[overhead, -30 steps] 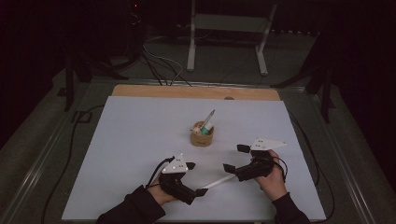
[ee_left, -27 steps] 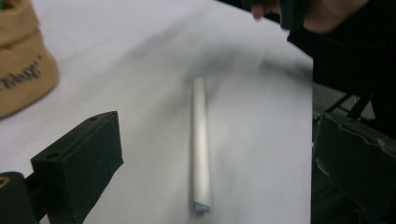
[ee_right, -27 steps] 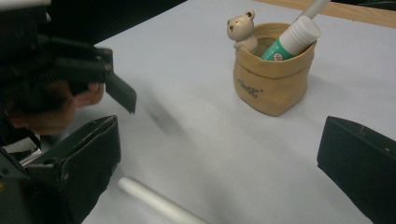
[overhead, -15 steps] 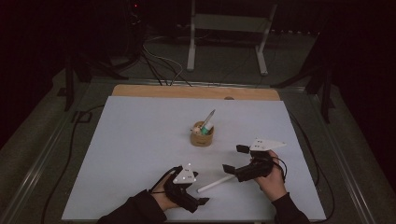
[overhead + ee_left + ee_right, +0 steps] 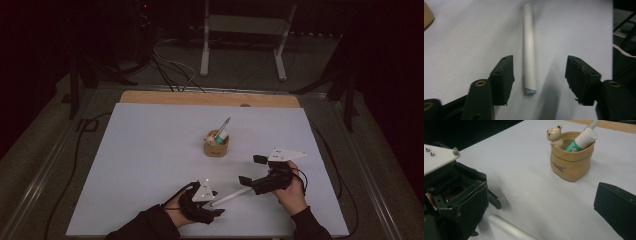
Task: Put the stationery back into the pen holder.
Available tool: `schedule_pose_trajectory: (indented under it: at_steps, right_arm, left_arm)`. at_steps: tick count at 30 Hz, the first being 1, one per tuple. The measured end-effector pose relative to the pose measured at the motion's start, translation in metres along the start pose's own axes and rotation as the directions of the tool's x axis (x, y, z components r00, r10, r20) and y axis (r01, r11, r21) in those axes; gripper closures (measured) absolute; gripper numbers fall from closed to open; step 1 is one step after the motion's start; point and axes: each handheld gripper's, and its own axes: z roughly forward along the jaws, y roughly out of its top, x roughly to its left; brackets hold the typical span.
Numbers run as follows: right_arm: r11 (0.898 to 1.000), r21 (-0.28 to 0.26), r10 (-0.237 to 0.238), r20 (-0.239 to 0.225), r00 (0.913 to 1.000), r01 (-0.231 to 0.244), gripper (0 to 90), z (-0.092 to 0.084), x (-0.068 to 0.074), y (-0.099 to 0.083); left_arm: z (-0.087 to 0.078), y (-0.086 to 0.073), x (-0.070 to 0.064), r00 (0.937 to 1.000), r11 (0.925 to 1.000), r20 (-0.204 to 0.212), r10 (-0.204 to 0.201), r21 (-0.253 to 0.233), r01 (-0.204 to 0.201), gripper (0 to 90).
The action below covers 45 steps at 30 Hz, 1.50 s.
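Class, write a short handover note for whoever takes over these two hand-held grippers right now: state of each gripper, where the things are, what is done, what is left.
Left gripper: jaws have just been closing around the white pen, one on each side, not yet touching it.
Right gripper: open, holds nothing, near the pen's other end.
Pen: flat on the white table sheet, between the two grippers.
Tan cup: upright mid-table, with a bear figure, a glue stick and another pen inside.
Done: left jaws lined up on the pen.
Left: probably close, lift, drop it in the cup.
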Motion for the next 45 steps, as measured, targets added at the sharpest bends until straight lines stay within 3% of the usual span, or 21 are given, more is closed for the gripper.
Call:
schedule_pose_trajectory:
  at_steps: [8, 18, 29, 31, 33, 45]
  right_arm:
    - [1.000, 0.001, 0.000, 0.001, 1.0000, 0.000, 0.0, 0.000, 0.000, 0.000]
    - [1.000, 0.002, 0.000, 0.000, 1.0000, 0.000, 0.0, 0.000, 0.000, 0.000]
    - [1.000, 0.006, -0.002, -0.002, 1.0000, 0.002, 0.0, 0.001, 0.000, -0.001]
    - [1.000, 0.007, 0.003, -0.003, 1.0000, -0.003, 0.0, 0.001, -0.001, -0.001]
    - [1.000, 0.007, 0.002, 0.000, 1.0000, -0.002, 0.0, 0.001, -0.001, -0.001]
    - [1.000, -0.017, 0.011, 0.009, 0.9999, -0.011, 0.0, -0.004, -0.003, 0.001]
  left_arm:
    - [0.008, 0.002, 0.000, 0.9996, 0.9988, -0.026, 0.011, 0.048, -0.009, 57.1]
    - [0.018, 0.011, 0.001, 0.9991, 0.9952, -0.043, -0.004, 0.097, 0.009, 71.4]
    - [0.019, 0.018, 0.000, 0.9979, 0.9883, -0.065, 0.000, 0.152, 0.009, 79.6]
    - [0.019, 0.018, 0.001, 0.9979, 0.9882, -0.064, -0.003, 0.152, 0.013, 80.0]
    - [0.018, 0.016, 0.003, 0.9980, 0.9907, -0.051, -0.037, 0.129, 0.043, 80.0]
    - [-0.004, 0.016, 0.011, 0.9981, 0.9954, -0.056, -0.027, 0.090, 0.032, 80.1]
